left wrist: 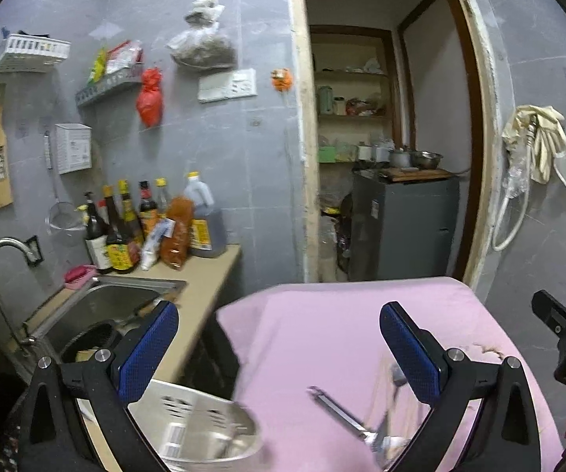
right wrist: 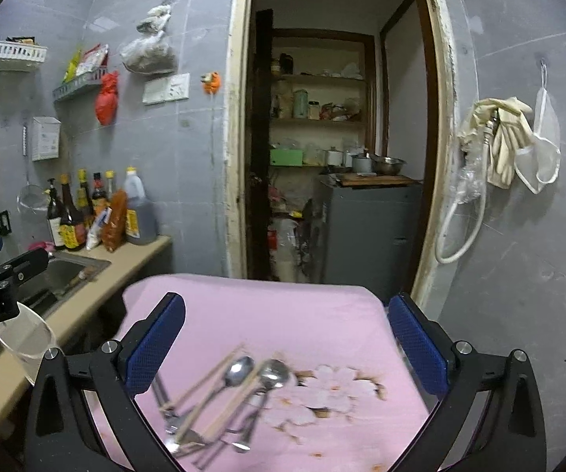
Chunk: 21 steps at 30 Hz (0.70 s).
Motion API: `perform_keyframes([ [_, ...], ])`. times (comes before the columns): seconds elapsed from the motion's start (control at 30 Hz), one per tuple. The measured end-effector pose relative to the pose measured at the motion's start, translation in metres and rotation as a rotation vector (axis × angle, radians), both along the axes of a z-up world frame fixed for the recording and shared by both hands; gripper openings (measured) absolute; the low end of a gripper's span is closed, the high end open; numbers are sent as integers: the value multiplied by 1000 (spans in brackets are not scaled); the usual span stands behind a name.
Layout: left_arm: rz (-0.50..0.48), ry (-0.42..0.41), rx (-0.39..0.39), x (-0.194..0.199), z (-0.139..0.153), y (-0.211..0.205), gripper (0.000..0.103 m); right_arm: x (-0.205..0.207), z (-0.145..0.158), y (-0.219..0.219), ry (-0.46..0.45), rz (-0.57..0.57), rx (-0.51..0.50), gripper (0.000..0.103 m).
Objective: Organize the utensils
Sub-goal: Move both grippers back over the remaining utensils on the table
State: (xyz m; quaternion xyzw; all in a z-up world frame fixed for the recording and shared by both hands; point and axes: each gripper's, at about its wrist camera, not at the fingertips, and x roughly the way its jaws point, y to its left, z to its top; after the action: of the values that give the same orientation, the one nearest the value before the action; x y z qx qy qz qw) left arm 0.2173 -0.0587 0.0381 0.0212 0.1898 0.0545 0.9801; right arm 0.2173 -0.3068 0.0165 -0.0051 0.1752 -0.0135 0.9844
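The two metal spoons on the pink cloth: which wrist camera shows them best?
Right wrist view: the two metal spoons lie in full, bowls up, among wooden chopsticks. The left wrist view catches only blurred handles at its lower edge.

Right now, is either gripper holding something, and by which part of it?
Nothing is held. The left gripper and the right gripper are both open and empty; the spoons lie loose on the pink cloth.

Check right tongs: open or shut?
Open. The right tongs stand spread wide, blue pads apart, touching nothing; spoons lie loose on the pink cloth.
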Motion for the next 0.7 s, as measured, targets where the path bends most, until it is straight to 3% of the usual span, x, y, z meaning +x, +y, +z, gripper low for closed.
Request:
perform_keyframes([
  [0.27,-48,96,13,31,-33,-50,103,31,-41,-43,95,51,20,102],
  [0.47,-38,225,-52,64,-70,-61,103,65,-83,-59,203,113,38,100],
  [0.53,-44,252,-61,74,-81,-64,103,74,-96,-59,233,135,43,95],
  [0.6,-54,276,-54,84,-93,-68,102,85,-109,-59,271,155,53,83],
  [0.7,-76,332,-53,102,-112,-72,92,102,-130,-59,331,185,86,71],
])
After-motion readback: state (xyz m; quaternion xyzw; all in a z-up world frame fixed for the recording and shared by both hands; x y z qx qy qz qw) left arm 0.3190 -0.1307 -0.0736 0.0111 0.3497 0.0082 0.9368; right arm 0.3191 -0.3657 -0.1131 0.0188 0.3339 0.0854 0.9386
